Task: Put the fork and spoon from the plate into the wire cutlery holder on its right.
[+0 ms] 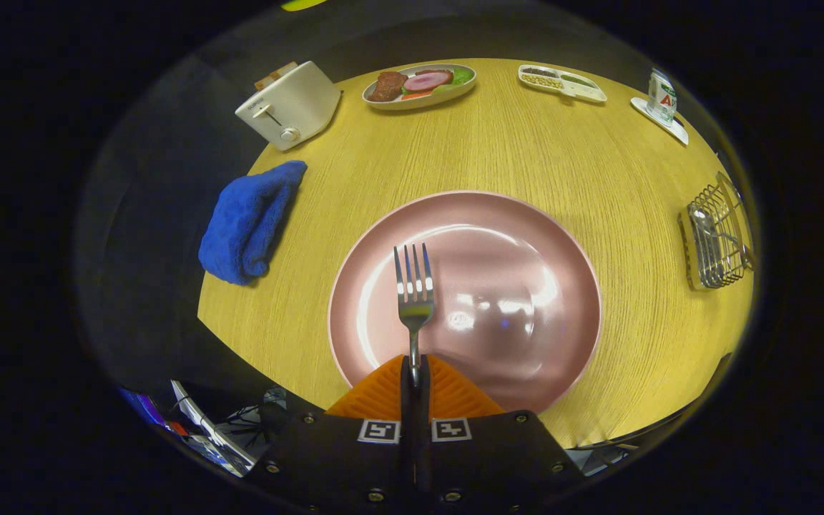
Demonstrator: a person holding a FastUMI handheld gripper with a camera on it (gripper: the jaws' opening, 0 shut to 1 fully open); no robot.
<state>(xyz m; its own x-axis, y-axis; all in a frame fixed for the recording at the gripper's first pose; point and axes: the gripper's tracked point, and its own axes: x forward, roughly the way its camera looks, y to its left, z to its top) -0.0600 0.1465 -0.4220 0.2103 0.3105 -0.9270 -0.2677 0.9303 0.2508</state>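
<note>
My gripper (414, 372) is shut on the handle of a steel fork (414, 286), both fingers pressed together around it. The fork's tines point straight ahead, raised over a large pink plate (526, 236) that lies just beyond the fingers on the wooden table. Nothing else lies on the plate's surface that I can see. The wire cutlery holder (718, 236) stands to the right of the plate near the table's right edge, and something metallic, apparently a utensil, lies inside it.
A blue cloth (251, 218) hangs over the table's left edge. Far across stand a white toaster (290, 104), a dish of food (419, 86), a divided tray (562, 82) and a can on a coaster (661, 96).
</note>
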